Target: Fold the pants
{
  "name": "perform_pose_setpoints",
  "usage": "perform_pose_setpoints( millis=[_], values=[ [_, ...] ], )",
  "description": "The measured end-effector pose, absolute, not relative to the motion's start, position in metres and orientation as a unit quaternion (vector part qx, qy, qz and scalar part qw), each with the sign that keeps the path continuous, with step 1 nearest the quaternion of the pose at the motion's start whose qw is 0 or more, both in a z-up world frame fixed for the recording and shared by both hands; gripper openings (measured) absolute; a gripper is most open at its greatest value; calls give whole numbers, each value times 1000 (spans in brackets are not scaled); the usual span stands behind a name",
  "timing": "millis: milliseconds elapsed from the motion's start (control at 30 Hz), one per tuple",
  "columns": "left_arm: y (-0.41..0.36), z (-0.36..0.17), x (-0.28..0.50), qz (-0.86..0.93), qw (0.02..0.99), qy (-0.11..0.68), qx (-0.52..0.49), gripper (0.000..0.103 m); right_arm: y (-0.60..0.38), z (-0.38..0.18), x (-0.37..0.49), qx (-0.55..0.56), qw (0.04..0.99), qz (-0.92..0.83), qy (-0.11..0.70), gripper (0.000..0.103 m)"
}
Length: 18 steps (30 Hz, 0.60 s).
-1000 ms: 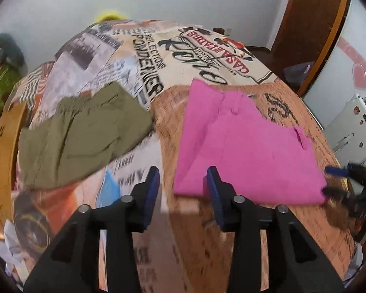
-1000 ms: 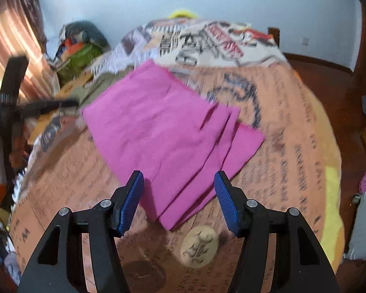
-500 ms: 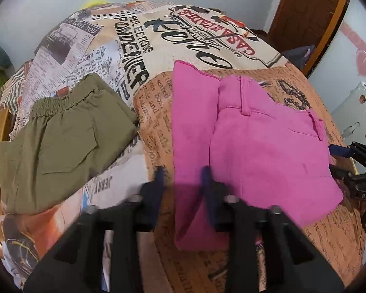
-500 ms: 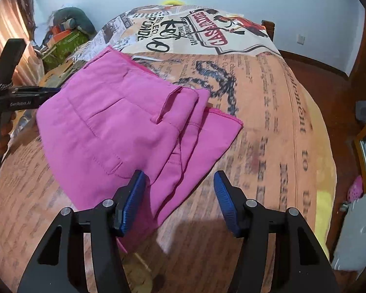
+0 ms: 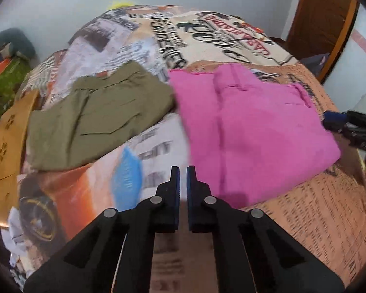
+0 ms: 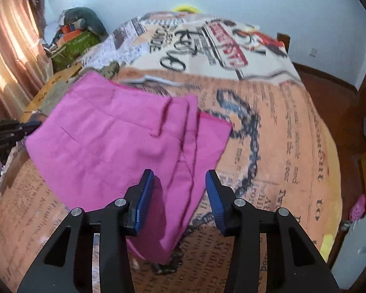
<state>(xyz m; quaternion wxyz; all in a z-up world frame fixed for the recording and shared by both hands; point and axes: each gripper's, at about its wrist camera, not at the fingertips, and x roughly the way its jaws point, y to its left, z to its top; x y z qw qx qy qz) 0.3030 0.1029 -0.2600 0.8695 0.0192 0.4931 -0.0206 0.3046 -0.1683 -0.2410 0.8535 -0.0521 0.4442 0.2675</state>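
Pink pants [image 5: 251,131] lie folded on a newsprint-patterned bedspread [image 5: 317,219], just right of folded olive pants [image 5: 97,119]. Your left gripper [image 5: 183,178] hovers before the pink edge, jaws nearly together and holding nothing. Your right gripper [image 6: 180,188] hovers spread wide over the stacked layers at the near corner [image 6: 158,244]. The risk I judge likeliest — pinching only the top layer there, so the fold slides apart when lifted.

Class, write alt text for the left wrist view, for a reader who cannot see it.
Folded pink pants lie on a bed with a newspaper-print cover, beside folded olive pants to their left. In front, the left gripper hangs nearly shut and empty; the right gripper shows at the right edge.
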Motion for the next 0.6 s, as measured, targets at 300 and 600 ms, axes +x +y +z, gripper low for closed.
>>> perform_pose_setpoints(
  millis=[300,600],
  values=[
    [92,-214,332,-69,890,451,1,9,-155,-214,322,-34,870,277,407,33],
    [65,-243,389,-86,877,472,-16,39,-144,-242,351,-19,854,271,443,25]
  ],
)
